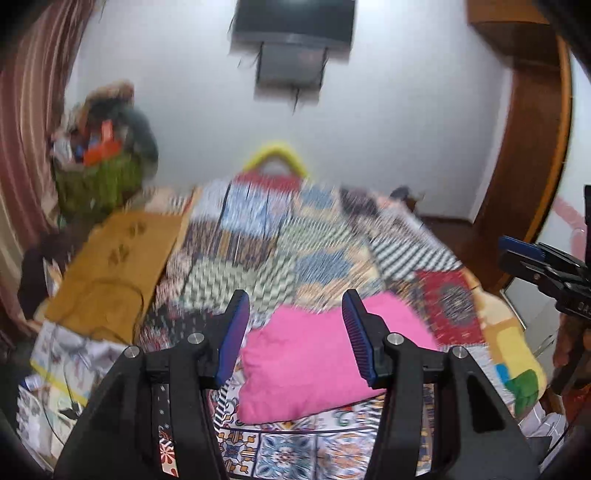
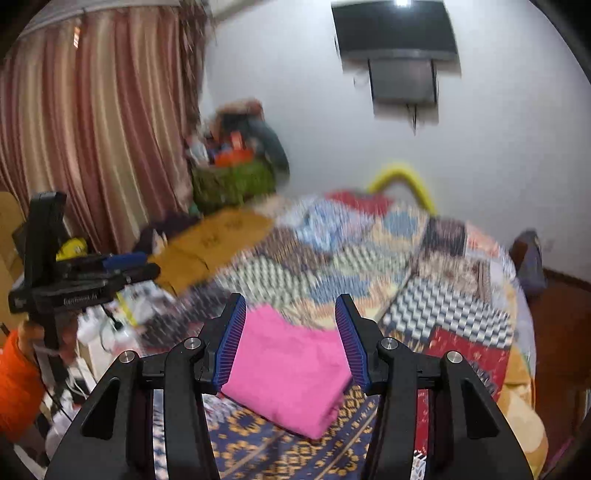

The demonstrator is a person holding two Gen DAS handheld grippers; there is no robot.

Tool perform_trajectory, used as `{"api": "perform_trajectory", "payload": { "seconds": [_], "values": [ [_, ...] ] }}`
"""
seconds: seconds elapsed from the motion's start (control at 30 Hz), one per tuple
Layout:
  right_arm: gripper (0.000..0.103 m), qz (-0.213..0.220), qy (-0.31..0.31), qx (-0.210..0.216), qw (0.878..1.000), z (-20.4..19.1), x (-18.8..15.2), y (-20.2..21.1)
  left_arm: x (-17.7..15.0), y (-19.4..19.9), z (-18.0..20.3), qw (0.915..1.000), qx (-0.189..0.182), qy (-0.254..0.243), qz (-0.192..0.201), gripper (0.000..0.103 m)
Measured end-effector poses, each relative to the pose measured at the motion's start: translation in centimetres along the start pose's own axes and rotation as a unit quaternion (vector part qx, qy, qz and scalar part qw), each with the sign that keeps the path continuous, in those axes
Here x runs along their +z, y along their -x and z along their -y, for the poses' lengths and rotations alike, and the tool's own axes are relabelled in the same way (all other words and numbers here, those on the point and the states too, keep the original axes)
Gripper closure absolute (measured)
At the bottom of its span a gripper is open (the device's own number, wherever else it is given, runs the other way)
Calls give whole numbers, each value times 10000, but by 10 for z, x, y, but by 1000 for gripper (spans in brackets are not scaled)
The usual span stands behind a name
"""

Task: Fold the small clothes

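A folded pink garment (image 1: 314,365) lies on the patchwork bedspread (image 1: 280,243), below and ahead of both grippers. My left gripper (image 1: 295,332) hangs above it, open, with nothing between its blue-padded fingers. In the right wrist view the same pink garment (image 2: 291,373) shows as a neat rectangle under my right gripper (image 2: 291,336), which is open too and clear of the cloth. The right gripper (image 1: 543,262) juts in at the right edge of the left wrist view; the left gripper (image 2: 96,273) shows at the left of the right wrist view.
A mustard-yellow cloth (image 1: 110,266) lies on the bed's left side. A green basket (image 1: 99,177) heaped with items stands by the striped curtain (image 2: 92,129). A television (image 1: 295,18) hangs on the white wall. A wooden wardrobe (image 1: 528,147) stands to the right.
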State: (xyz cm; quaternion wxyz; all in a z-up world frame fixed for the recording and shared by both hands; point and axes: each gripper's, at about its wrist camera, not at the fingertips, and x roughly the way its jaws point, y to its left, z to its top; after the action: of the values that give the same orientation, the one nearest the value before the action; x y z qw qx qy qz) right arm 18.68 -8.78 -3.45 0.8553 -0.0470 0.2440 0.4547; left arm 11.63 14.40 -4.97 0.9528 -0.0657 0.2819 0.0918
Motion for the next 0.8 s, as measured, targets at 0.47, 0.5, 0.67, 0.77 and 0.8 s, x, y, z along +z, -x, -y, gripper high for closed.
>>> {"api": "perform_trajectory", "payload": {
  "seconds": [0.47, 0.5, 0.67, 0.77, 0.8],
  "values": [
    [31, 1492, 344, -24, 9882, -72, -7, 112, -12, 139, 64, 9884, -70, -274, 1492, 34],
    [27, 1531, 352, -79, 9876, -76, -10, 114, -15, 144, 65, 9878, -71, -241, 1538, 30],
    [12, 1608, 283, -345, 9860, -80, -18, 115, -25, 160, 71, 9837, 0, -209, 1787, 11],
    [2, 1673, 211, -485, 9845, -79, -20, 120, -27, 165, 75, 9826, 5, -244, 1843, 7],
    [1, 1697, 185, -535, 9839, -78, -19, 121, -28, 166, 76, 9822, 4, -272, 1860, 5]
  ]
}}
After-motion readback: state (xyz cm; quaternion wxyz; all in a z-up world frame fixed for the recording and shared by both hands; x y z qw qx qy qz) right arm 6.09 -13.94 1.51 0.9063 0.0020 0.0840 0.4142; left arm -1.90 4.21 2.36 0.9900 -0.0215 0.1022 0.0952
